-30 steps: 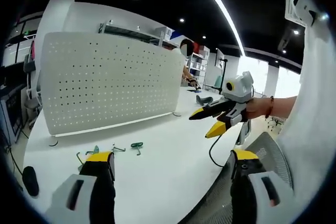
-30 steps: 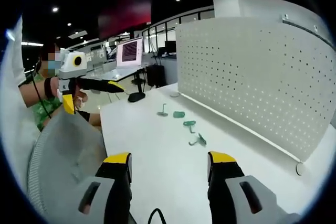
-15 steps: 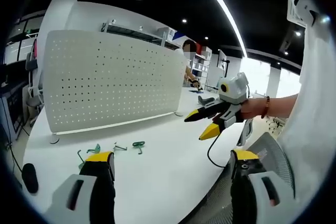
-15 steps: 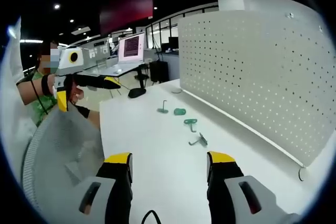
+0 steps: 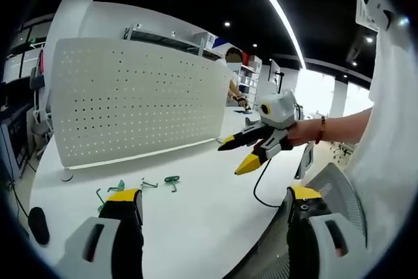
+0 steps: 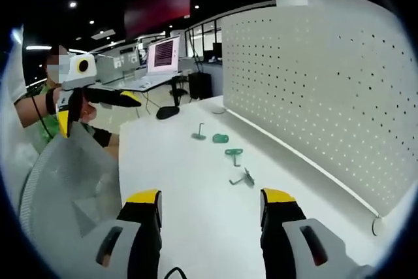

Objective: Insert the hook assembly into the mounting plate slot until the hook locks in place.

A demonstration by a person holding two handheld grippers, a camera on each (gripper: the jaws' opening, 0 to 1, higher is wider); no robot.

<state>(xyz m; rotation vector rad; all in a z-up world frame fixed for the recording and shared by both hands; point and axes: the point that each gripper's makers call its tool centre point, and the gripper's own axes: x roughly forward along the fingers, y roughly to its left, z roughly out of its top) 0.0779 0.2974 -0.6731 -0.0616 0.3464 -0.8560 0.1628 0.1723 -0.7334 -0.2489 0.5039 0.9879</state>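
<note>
1. Overall, a white desk point(image 5: 196, 220) carries an upright white pegboard panel point(image 5: 130, 99), the mounting plate, standing along its far side on small round feet.
2. Small green and grey hooks point(image 6: 234, 155) lie loose on the desk in a row just in front of the panel; in the left gripper view they sit near the left jaw tip point(image 5: 171, 180). None touches the panel.
3. Left hand-held gripper point(image 5: 212, 204): jaws spread wide, nothing between them, held above the desk's near edge. It also shows in the right gripper view point(image 6: 98, 106), held by a hand off the desk's end.
4. Right hand-held gripper point(image 6: 210, 202): jaws wide apart, empty, above bare desk, well apart from the hooks. Seen from the left gripper view point(image 5: 236, 155), it hangs in the air over the desk's right part, yellow tips parted, a cable trailing below.
5. Around: a mesh chair back point(image 6: 65, 187) crowds the near edge of the desk; a dark computer mouse point(image 6: 167, 112) rests at the desk's far end; a lit monitor point(image 6: 163, 53) stands on another desk behind.
</note>
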